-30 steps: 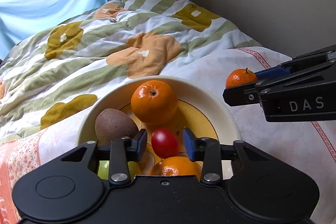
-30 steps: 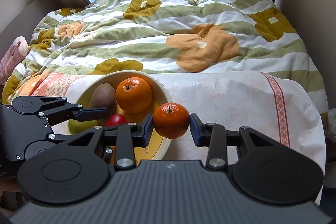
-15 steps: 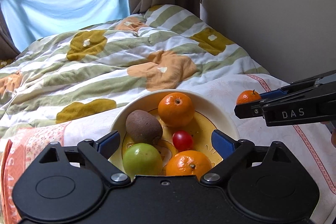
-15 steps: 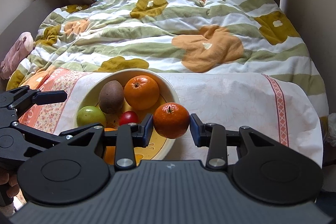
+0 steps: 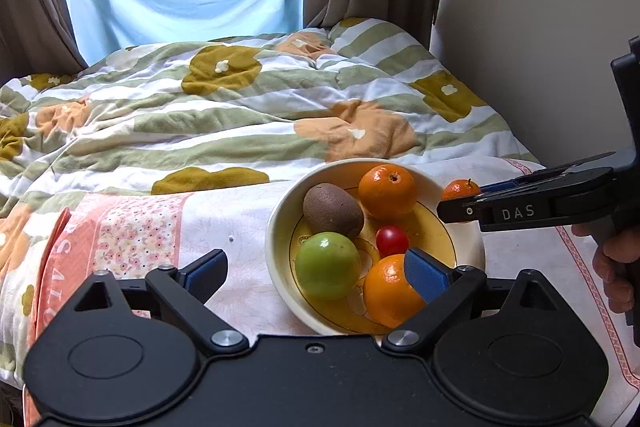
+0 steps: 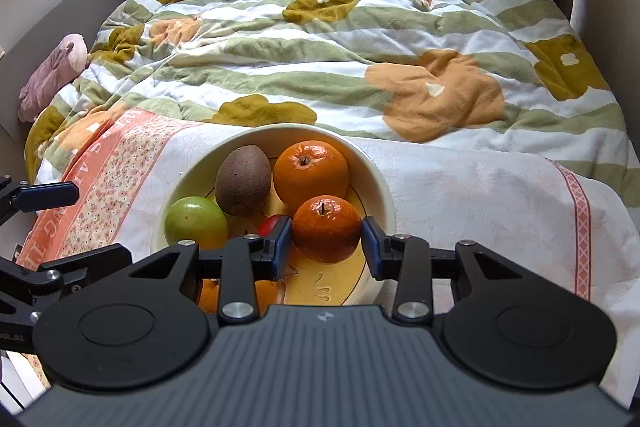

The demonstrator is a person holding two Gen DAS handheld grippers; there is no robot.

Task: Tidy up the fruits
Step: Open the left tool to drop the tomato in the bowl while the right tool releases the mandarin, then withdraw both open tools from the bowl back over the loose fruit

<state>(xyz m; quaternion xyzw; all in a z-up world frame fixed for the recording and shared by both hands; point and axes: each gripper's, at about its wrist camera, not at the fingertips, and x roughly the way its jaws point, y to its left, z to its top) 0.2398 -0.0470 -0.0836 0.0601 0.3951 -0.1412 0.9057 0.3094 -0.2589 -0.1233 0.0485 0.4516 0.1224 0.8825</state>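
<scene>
My right gripper [image 6: 326,241] gripped the mandarin [image 6: 326,229] over the bowl [image 6: 382,183]; my left gripper [image 5: 316,273] hung spread, empty. Next, I judged: lower, then release.

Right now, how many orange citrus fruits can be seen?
3: one at the bowl's far side, one at its near edge, one held by the right gripper.

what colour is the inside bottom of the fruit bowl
Yellow, with a thin dark ring; the bowl shows best in the right wrist view.

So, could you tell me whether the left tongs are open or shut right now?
Open. The left tongs have their blue pads spread wide apart and hold nothing, near the bowl.
</scene>
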